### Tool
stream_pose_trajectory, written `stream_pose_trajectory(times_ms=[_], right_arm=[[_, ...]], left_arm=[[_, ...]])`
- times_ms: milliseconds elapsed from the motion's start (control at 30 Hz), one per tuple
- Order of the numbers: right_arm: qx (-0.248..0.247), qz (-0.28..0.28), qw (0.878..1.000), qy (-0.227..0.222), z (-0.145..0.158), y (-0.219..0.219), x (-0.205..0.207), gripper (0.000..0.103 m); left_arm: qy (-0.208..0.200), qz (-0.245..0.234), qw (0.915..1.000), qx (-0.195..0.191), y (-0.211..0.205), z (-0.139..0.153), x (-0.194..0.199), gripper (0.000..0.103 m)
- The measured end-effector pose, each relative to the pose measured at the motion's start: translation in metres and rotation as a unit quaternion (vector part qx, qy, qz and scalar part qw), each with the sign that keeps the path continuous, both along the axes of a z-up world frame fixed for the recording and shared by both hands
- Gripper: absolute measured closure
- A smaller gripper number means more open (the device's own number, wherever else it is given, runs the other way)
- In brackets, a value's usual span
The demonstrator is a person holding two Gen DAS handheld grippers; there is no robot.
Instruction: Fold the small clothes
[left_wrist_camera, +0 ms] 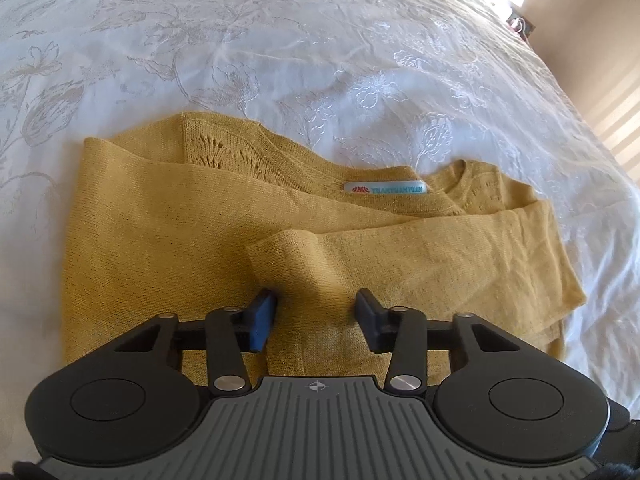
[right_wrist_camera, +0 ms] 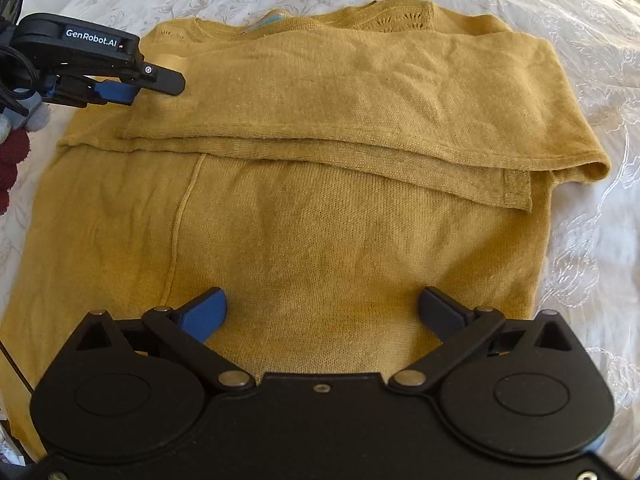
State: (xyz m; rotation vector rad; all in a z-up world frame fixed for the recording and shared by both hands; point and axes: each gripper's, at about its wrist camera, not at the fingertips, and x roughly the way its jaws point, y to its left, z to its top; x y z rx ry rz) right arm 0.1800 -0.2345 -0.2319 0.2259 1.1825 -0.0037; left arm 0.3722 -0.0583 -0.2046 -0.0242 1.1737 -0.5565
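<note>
A mustard-yellow knit sweater [left_wrist_camera: 160,240] lies flat on the bed, its collar label [left_wrist_camera: 385,188] facing up and a sleeve [left_wrist_camera: 400,248] folded across the chest. My left gripper [left_wrist_camera: 316,312] points down onto that sleeve's cuff end. Its jaws stand partly closed, a low hump of cloth sits between them, and a gap still shows. From the right wrist view the sweater [right_wrist_camera: 320,220] fills the picture, with the left gripper [right_wrist_camera: 156,88] at its upper left and the folded sleeves [right_wrist_camera: 360,92] across the top. My right gripper [right_wrist_camera: 322,308] hangs wide open just over the lower body panel, holding nothing.
A white embroidered bedspread [left_wrist_camera: 280,40] lies under the sweater and runs out on all sides [right_wrist_camera: 600,240]. The bed's edge and a sunlit wall [left_wrist_camera: 592,40] are at the far right. A dark red soft item [right_wrist_camera: 12,160] lies beside the sweater's left side.
</note>
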Motion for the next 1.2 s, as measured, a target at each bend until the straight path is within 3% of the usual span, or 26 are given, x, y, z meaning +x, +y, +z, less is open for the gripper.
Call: stream_pose_trajectory(times_ms=[100, 167, 333, 433, 500, 633, 767, 867, 1000, 1200], right_arm=[[0.000, -0.001, 1.000, -0.002, 0.002, -0.001, -0.004, 0.000], [-0.001, -0.003, 1.000, -0.004, 0.003, -0.003, -0.006, 0.000], [-0.002, -0.011, 1.000, -0.005, 0.007, -0.003, -0.010, 0.000], [-0.001, -0.017, 1.000, -0.005, 0.007, -0.004, -0.008, 0.000], [0.001, -0.021, 1.000, -0.004, 0.006, -0.006, -0.007, 0.000], [0.003, -0.024, 1.000, -0.001, 0.008, -0.009, -0.004, 0.000], [0.010, -0.035, 0.999, -0.003, 0.018, -0.017, -0.004, 0.001], [0.021, -0.062, 0.997, -0.028, 0.033, -0.029, -0.006, 0.001], [0.023, -0.092, 0.993, -0.076, 0.054, -0.047, 0.002, 0.001], [0.037, -0.105, 0.987, -0.117, 0.061, -0.070, 0.048, 0.001]], left_arm=[[0.013, 0.014, 0.9998, -0.004, 0.000, 0.001, 0.002, 0.097], [0.000, 0.022, 0.9997, -0.012, -0.001, 0.014, -0.001, 0.097], [-0.071, 0.022, 0.9955, -0.058, 0.007, 0.083, -0.013, 0.097], [-0.101, 0.030, 0.9929, -0.055, 0.022, 0.104, -0.010, 0.097], [-0.100, 0.032, 0.9939, -0.034, 0.032, 0.099, -0.003, 0.097], [-0.067, 0.037, 0.9967, 0.028, 0.048, 0.064, 0.013, 0.097], [-0.056, 0.050, 0.9947, 0.071, 0.062, 0.038, 0.018, 0.097], [-0.046, 0.063, 0.9944, 0.071, 0.068, 0.032, 0.020, 0.096], [-0.042, 0.046, 0.9964, 0.057, 0.068, 0.028, 0.021, 0.094], [-0.044, 0.039, 0.9969, 0.054, 0.064, 0.025, 0.022, 0.092]])
